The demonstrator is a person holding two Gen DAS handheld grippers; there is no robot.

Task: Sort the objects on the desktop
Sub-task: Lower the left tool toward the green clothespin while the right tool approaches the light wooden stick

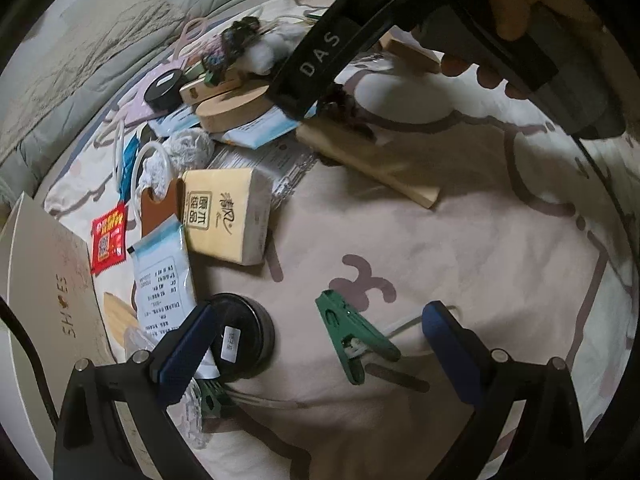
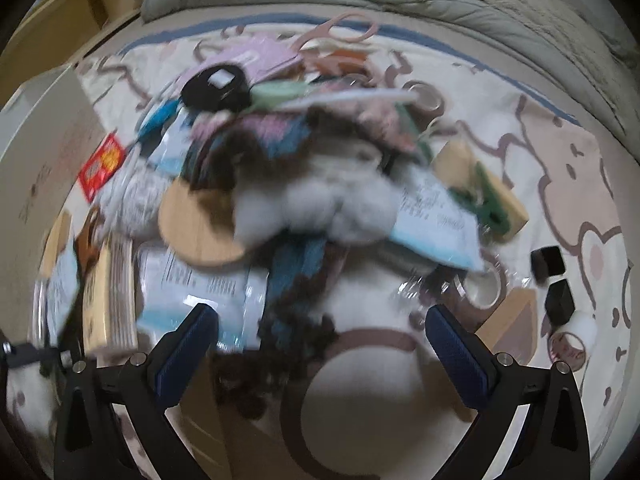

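Fingers spread on both grippers; only left wrist view shows green clip (image 1: 354, 338), right view blurred.

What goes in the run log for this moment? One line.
left gripper: open, over green clip | right gripper: open, empty | right view blurred

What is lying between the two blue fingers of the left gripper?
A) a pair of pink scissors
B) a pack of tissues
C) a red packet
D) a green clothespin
D: the left wrist view shows a green clothespin lying on the patterned bedsheet in the gap between the open fingers of the left gripper, which are not touching it.
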